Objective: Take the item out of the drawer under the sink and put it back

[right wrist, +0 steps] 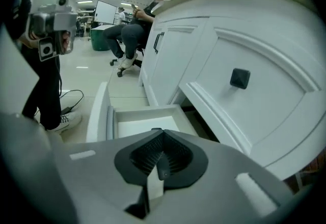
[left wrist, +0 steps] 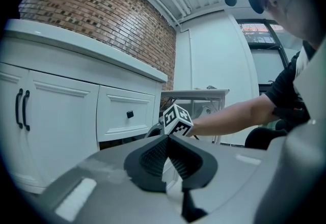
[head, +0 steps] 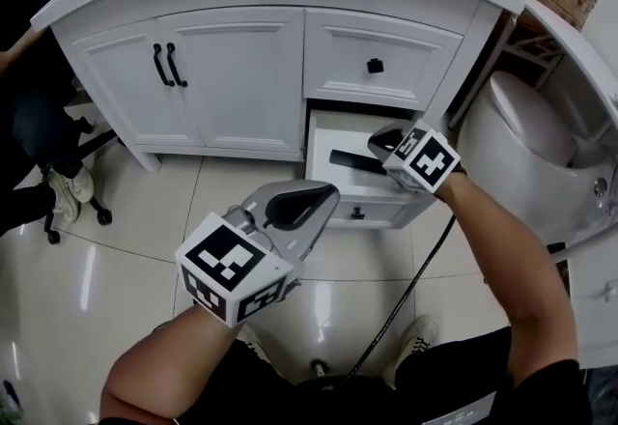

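**Item (head: 352, 162) clamped by the right gripper (right wrist: 155, 135) over the open drawer (head: 391, 211)**

Pale glossy floor tiles (head: 126, 259) fill the near part of the scene. At the far side a brick wall (left wrist: 102, 9) rises behind a white vanity cabinet (head: 241, 75) with a curved countertop. The cabinet has double doors on the left with two black handles (head: 166, 64). To the right of the doors, an upper drawer with a black knob (head: 375, 66) is closed. A white toilet (head: 526, 124) stands to the right of the cabinet. At the far left a seated person (head: 29, 124) is partly in view on a wheeled chair.

The open drawer is the lower one, under the knobbed one, and it is pulled out toward the near side. The part of its white inside that shows is bare.

The right gripper reaches in over this drawer from the right. Its jaws are clenched on the item, a thin, dark, elongated piece that sticks out leftward from the pads. The item is above the drawer's inside; whether it touches the bottom cannot be told.

The left gripper (left wrist: 167, 137) is held over the floor, near and to the left of the drawer. Its jaws are pressed together with nothing between them.

A black cable (head: 406, 293) runs across the floor from below the drawer toward the person's feet.
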### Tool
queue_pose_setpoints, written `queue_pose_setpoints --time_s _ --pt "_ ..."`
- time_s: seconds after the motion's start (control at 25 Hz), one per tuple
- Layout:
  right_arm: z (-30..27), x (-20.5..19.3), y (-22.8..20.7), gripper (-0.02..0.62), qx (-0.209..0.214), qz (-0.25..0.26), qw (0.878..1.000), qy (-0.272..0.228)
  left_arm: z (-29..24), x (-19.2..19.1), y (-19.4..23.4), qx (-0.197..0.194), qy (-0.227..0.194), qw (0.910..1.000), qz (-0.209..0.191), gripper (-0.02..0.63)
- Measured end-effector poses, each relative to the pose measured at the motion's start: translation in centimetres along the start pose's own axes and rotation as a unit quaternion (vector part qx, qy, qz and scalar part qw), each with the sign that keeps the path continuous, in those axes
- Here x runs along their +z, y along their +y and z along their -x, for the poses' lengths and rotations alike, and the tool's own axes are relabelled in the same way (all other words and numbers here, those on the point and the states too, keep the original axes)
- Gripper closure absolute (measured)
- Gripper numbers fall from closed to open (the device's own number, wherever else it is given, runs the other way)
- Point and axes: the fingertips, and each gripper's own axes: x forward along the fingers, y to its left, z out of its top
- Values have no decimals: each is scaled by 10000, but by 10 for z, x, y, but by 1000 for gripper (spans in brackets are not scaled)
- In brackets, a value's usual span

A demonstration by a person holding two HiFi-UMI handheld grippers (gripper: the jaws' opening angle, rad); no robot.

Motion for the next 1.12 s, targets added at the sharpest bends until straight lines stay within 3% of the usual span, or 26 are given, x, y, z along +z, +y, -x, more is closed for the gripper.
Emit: queue_pose_setpoints --time_s 0.16,0.28,0.36,0.6,0.8,0.96,1.12 --pt "49 23 16 588 -125 -434 9964 -723 9 2 2 65 -103 9997 205 600" --pt "97 42 31 588 -129 -874 9854 -1452 17 8 13 230 -357 9973 594 600" --pt "127 53 41 588 -172 -1085 9762 -1869 22 13 18 309 -442 9965 641 600" --pt "203 54 70 588 -162 -1910 9439 -2688 24 14 -7 127 -333 9990 276 600" --pt "254 53 80 588 -1 -2545 9067 -3362 22 19 -28 31 -338 9994 -102 600" --pt "263 39 90 588 -245 -2437 9095 -3358 26 25 -33 63 -406 9991 -86 600" --pt "254 22 95 588 -175 -2629 9118 -3149 29 26 -37 45 -389 9991 -141 600"
